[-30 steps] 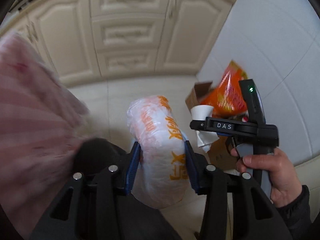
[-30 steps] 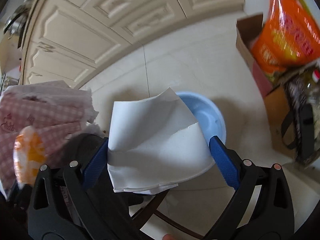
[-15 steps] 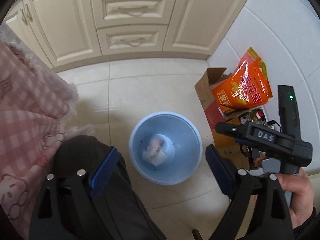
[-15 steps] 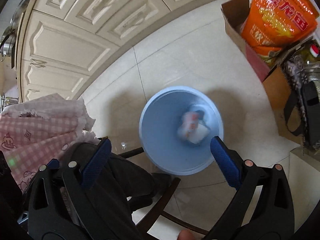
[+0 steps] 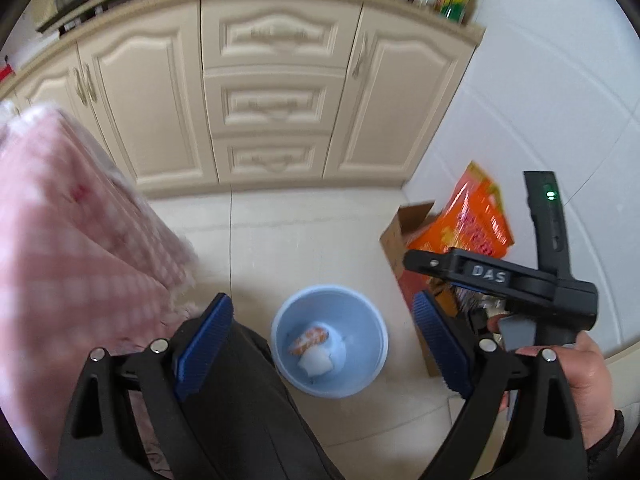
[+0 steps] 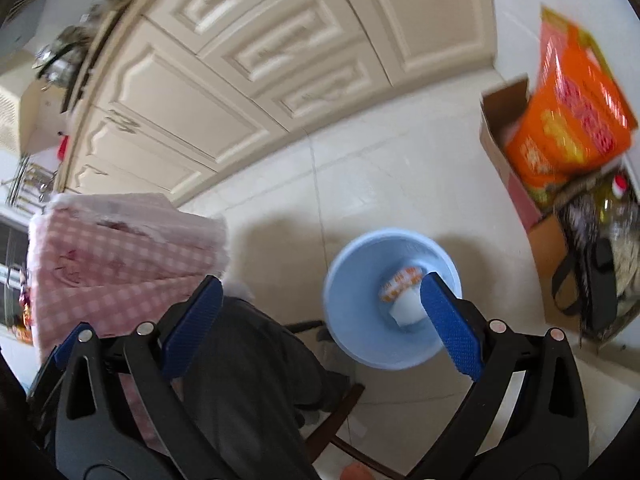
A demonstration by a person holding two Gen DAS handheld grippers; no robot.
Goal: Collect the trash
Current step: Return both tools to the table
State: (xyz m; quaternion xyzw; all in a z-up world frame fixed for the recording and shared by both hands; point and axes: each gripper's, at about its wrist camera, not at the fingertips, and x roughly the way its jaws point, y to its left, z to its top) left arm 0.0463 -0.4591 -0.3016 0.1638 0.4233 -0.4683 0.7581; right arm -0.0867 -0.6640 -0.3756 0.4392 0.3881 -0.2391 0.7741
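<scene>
Currently both trash items, a crumpled white plastic bag with orange print [image 5: 310, 338] and a crushed white paper cup [image 5: 318, 362], lie touching in the round pale-blue plastic bin [image 5: 360, 304] on the floor. Both appear light, soft and easily deformed; pinch a raised fold or rim. The left hand-held gripper [image 5: 320, 350] and right hand-held gripper [image 6: 322, 326] stand wide apart, empty.

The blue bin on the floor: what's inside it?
In the bin lie an orange-printed wrapper and a white paper wad, touching. Anything beneath them is hidden.
</scene>
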